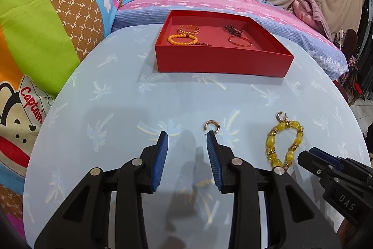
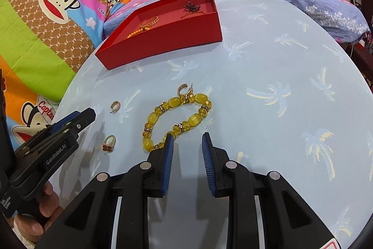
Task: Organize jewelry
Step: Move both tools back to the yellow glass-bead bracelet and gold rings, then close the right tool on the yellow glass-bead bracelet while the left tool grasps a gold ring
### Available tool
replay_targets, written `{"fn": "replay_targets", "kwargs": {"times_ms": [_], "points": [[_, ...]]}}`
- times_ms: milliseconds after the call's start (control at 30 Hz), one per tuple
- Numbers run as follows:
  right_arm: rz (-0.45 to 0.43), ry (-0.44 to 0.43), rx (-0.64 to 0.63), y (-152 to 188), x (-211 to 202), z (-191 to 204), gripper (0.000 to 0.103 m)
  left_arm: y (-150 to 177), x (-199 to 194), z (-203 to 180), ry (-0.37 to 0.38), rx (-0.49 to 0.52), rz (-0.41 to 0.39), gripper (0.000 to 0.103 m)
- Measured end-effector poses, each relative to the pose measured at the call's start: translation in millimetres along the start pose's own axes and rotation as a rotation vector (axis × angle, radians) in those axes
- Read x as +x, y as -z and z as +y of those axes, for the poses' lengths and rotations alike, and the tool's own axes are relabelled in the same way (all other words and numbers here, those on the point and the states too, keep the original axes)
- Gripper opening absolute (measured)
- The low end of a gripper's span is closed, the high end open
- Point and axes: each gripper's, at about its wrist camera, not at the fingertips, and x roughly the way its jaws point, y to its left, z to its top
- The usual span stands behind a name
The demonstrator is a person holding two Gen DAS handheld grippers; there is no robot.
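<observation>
Left wrist view, from left to right: cartoon-print bedding (image 1: pixel 46 39) is lying at the left edge, and the pale blue table (image 1: pixel 139 104) is filling the middle. The red tray (image 1: pixel 221 62) is sitting at the table's far side, holding an orange bead bracelet (image 1: pixel 183 39), a gold chain bracelet (image 1: pixel 188 29), a dark bead piece (image 1: pixel 233 29) and a thin bangle (image 1: pixel 240 41). The left gripper (image 1: pixel 187 135) is hovering low over the cloth with its jaws partly apart and nothing between them; a small hoop earring (image 1: pixel 212 125) is lying just past its right fingertip. Further right, the yellow bracelet (image 1: pixel 285 144) is lying on the table with a second earring (image 1: pixel 282 117) touching its far end, and the right gripper (image 1: pixel 310 153) is reaching in from the right edge, close beside the bracelet. Right wrist view, left to right: a hand (image 2: pixel 39 214) is gripping the left gripper (image 2: pixel 86 114); a ring with a red stone (image 2: pixel 108 143) and the hoop earring (image 2: pixel 115 106) are lying near its tip. The yellow bracelet (image 2: pixel 177 118) is lying mid-table, its near end touching or just behind the left finger of the right gripper (image 2: pixel 187 137), whose jaws are standing narrowly apart and empty. The tray (image 2: pixel 163 39) is sitting beyond, upper left.
</observation>
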Motion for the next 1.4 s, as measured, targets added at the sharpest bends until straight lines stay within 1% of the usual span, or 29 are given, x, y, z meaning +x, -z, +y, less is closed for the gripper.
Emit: {"fn": "replay_targets", "kwargs": {"times_ms": [167, 433, 500, 567, 633, 800, 967, 1033, 1067, 1133, 1233, 1400], "points": [[-0.001, 0.003, 0.003, 2.0, 1.8, 0.9, 0.026, 10.3, -3.0, 0.5, 0.024, -0.005, 0.001, 0.037], [-0.006, -0.003, 0.013, -2.8, 6.4, 4.3, 0.027, 20.2, -0.5, -1.1, 0.029, -0.009, 0.013, 0.042], [-0.008, 0.000, 0.015, -5.0, 8.6, 6.2, 0.031, 20.5, 0.8, -0.3, 0.031, -0.013, 0.018, 0.046], [-0.014, 0.009, 0.016, -7.2, 11.5, 8.3, 0.034, 20.6, 0.6, 0.9, 0.034, -0.019, 0.016, 0.049], [-0.021, 0.022, 0.009, -8.6, 13.7, 11.1, 0.037, 21.2, 0.3, 1.9, 0.035, -0.024, 0.016, 0.050], [-0.043, 0.093, -0.052, -9.2, 18.5, 21.4, 0.037, 21.6, 1.9, 3.8, 0.045, -0.034, 0.024, 0.050], [-0.048, 0.167, -0.121, -6.7, 19.9, 28.0, 0.029, 22.5, 1.6, 2.6, 0.052, -0.030, 0.027, 0.050], [-0.049, 0.178, -0.120, -6.5, 18.4, 24.9, 0.020, 23.5, 0.7, 1.3, 0.053, -0.025, 0.029, 0.050], [-0.048, 0.177, -0.112, -6.6, 17.6, 22.7, 0.019, 24.1, 0.1, 0.8, 0.054, -0.024, 0.029, 0.050], [-0.047, 0.176, -0.093, -6.2, 15.7, 17.2, 0.010, 25.1, -0.7, 0.0, 0.058, -0.021, 0.030, 0.050], [-0.041, 0.158, -0.064, -5.4, 12.2, 8.8, 0.009, 27.4, -3.0, -2.0, 0.066, -0.014, 0.029, 0.050], [-0.043, 0.146, -0.051, -3.1, 9.9, 5.2, 0.009, 32.5, -8.1, -6.8, 0.081, 0.002, 0.026, 0.050]]}}
